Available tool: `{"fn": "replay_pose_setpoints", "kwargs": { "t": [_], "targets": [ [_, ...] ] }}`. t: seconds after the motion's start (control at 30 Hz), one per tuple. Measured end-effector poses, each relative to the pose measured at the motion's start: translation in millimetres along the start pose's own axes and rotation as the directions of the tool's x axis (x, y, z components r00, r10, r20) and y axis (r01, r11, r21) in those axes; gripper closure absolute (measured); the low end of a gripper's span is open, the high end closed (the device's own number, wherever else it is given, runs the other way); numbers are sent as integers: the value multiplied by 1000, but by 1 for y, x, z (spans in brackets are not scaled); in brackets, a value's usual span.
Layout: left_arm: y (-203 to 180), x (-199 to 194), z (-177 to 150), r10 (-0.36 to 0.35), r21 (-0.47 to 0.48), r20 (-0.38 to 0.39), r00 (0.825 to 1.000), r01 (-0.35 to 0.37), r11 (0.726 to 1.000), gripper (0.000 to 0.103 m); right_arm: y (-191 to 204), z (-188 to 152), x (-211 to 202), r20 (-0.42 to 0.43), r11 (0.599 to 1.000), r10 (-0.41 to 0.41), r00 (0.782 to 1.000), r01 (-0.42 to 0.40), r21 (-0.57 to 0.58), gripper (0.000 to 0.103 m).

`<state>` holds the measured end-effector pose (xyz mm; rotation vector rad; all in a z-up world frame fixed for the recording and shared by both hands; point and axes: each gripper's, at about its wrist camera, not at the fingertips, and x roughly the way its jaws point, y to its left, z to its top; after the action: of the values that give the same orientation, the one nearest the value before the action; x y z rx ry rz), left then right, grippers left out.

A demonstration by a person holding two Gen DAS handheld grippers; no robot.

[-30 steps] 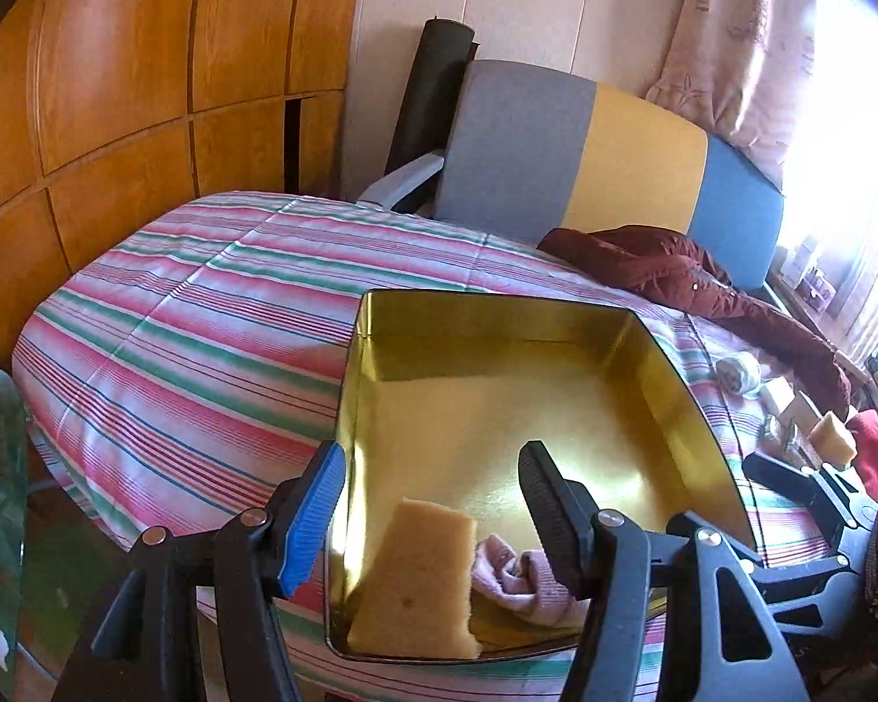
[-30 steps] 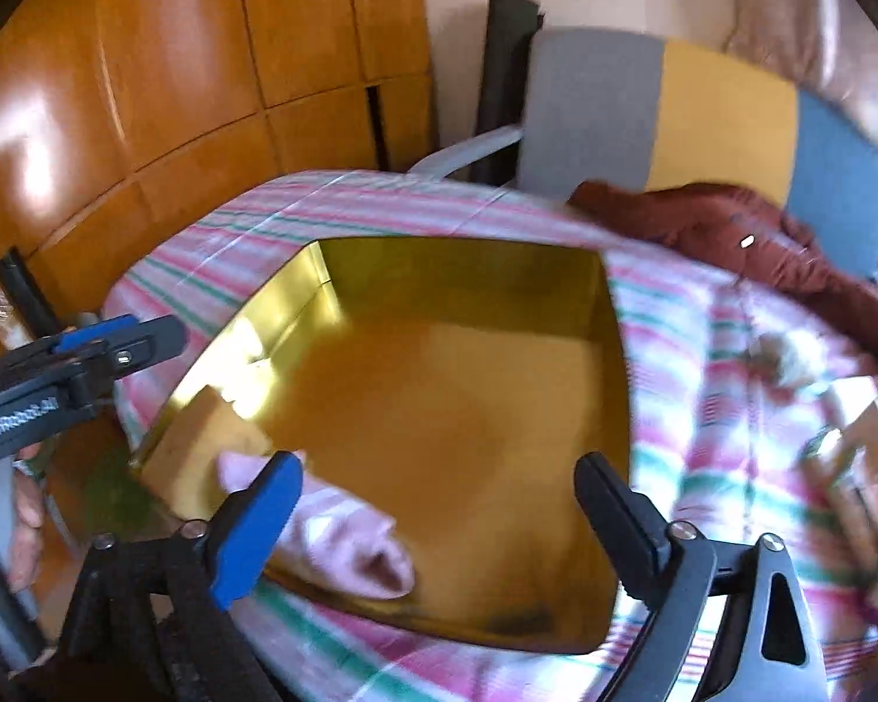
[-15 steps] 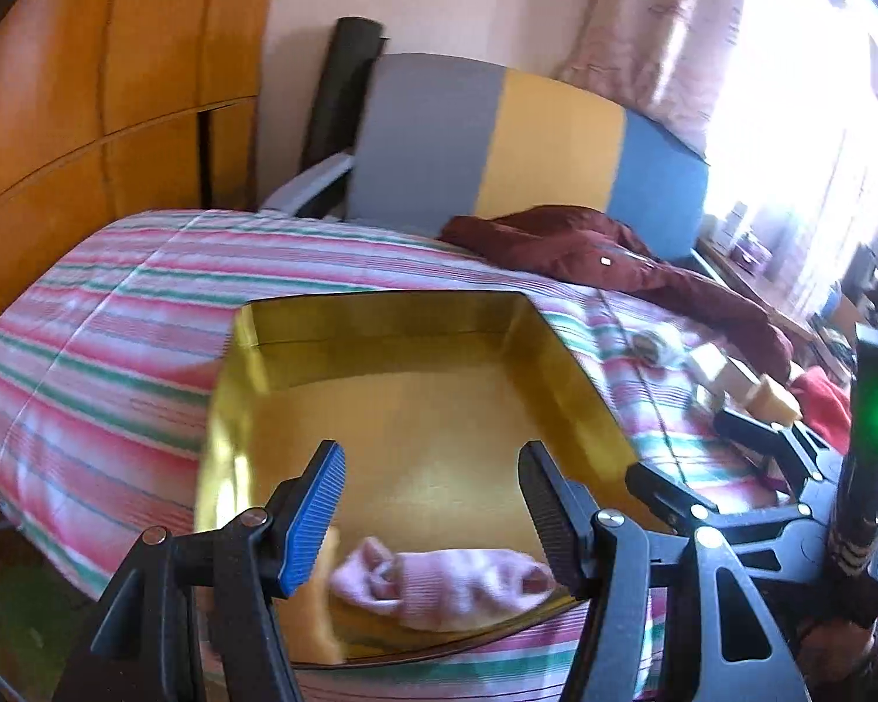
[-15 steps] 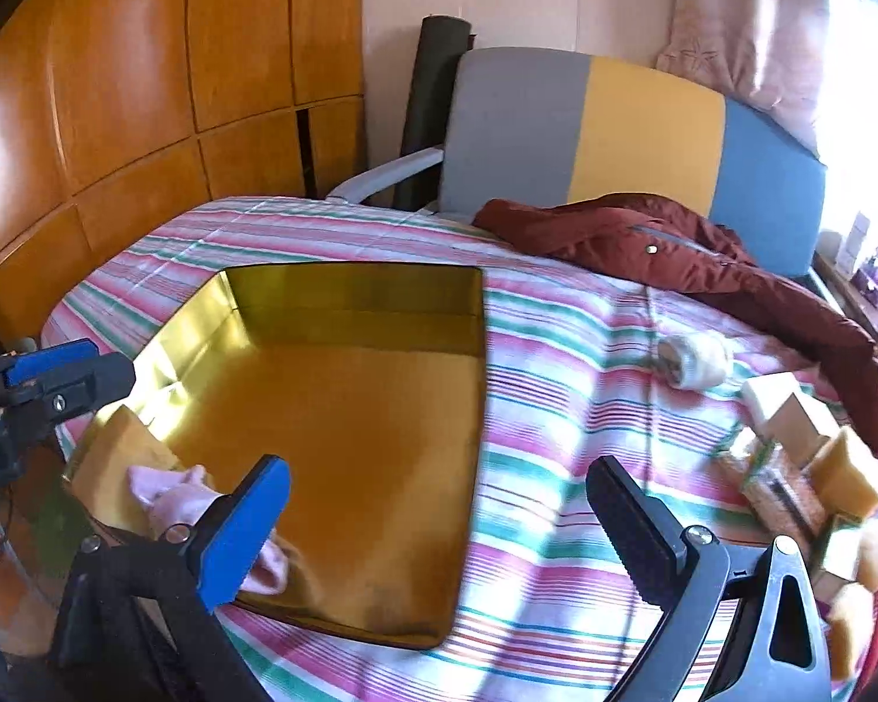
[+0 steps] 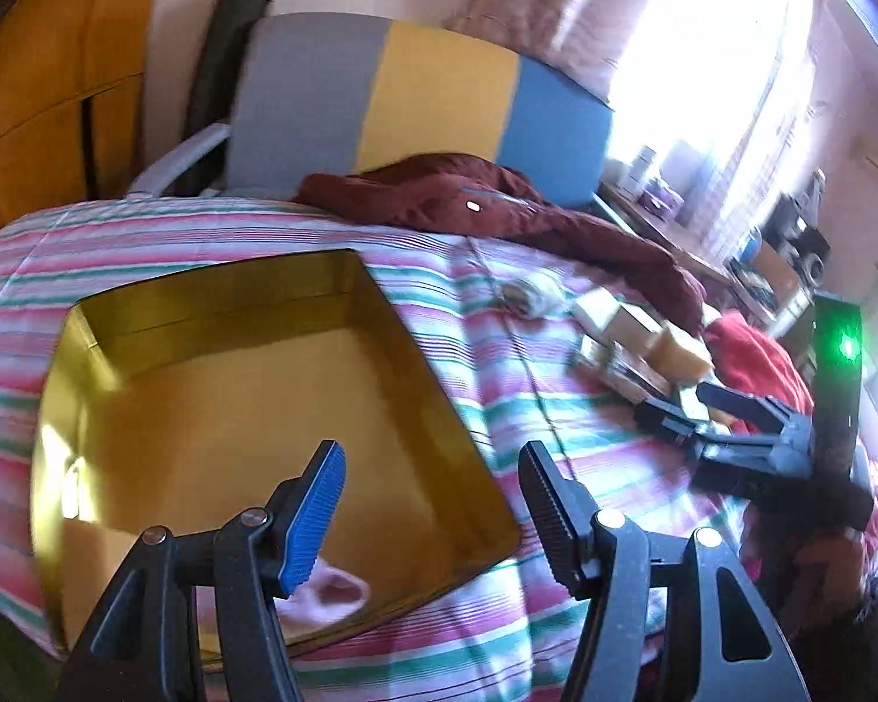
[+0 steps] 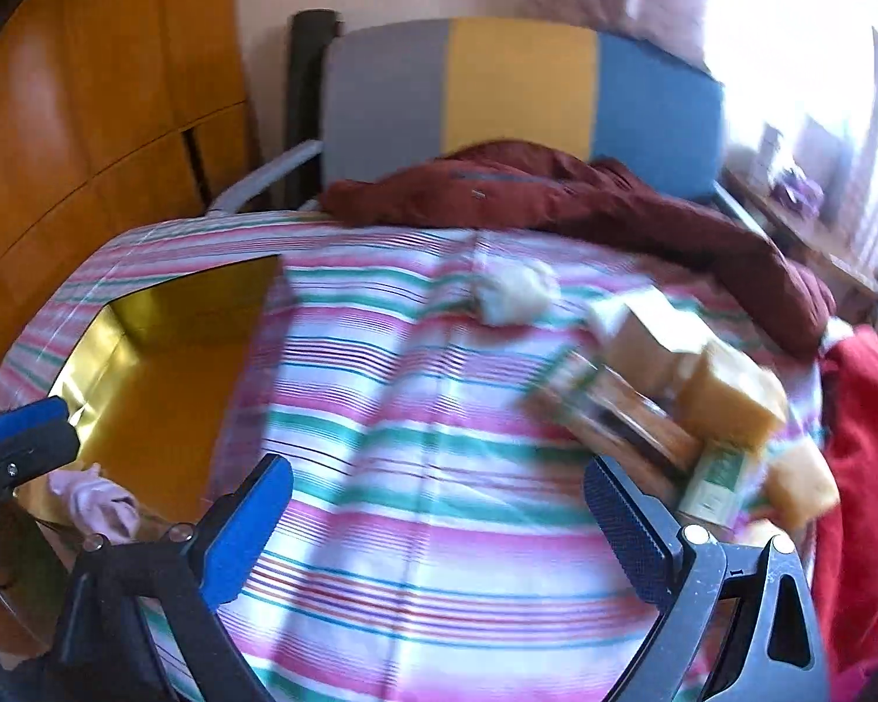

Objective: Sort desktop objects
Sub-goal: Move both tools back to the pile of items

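A gold-coloured tin tray (image 5: 146,362) is seen resting on a striped cloth (image 6: 415,468) of pink, green and white that covers the tabletop, with a pink sock (image 5: 328,588) lying in the tray's near corner. The left gripper (image 5: 430,503) is held above the tray's near right corner, its fingers (image 5: 316,518) spread apart and nothing caught between them. The right gripper (image 6: 439,520) is held over the bare cloth to the right of the tray, its fingers (image 6: 246,532) set wide apart and likewise empty; in the left wrist view it is seen reaching toward the right side of the cloth, a green light (image 5: 846,345) glowing on its body. Near the right edge of the cloth, well apart from the tray, a cluster of small things is gathered: yellow sponge blocks (image 6: 731,392), a pale box (image 6: 650,327) and a green-labelled packet (image 6: 714,479), their outlines softened by motion blur. A small whitish bundle (image 6: 515,292) is seen lying alone on the cloth between the tray and that cluster. A dark red jacket (image 5: 497,210) is draped along the far edge, and a bright red cloth (image 6: 866,439) is bunched at the right. Behind stands a chair (image 5: 421,99) backed in grey, yellow and blue, flanked by wooden cabinet panels (image 6: 88,88) on the left and a sunlit curtained window (image 5: 731,58) on the right.
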<state>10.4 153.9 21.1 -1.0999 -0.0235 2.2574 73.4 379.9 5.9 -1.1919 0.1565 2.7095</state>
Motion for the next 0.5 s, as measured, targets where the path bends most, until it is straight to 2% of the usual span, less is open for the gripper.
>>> {"fn": "replay_pose_setpoints", "kwargs": {
  "t": [0.17,0.23,0.33,0.5],
  "targets": [
    [-34,14,7,-82,71,-24,996,84,994,40,-82,-9,-16,-27,980,-30,999,35,197,3],
    [-51,21,11,-141,110,-38,989,145,983,39,-110,-13,-23,-28,965,-59,998,64,254,3],
    [-74,29,14,-214,134,-54,975,220,966,26,-156,-22,-35,-42,930,-138,990,144,339,3],
    [-114,51,15,-270,190,-97,958,284,940,20,-210,-27,-37,-94,882,-249,964,265,389,7]
  ]
}}
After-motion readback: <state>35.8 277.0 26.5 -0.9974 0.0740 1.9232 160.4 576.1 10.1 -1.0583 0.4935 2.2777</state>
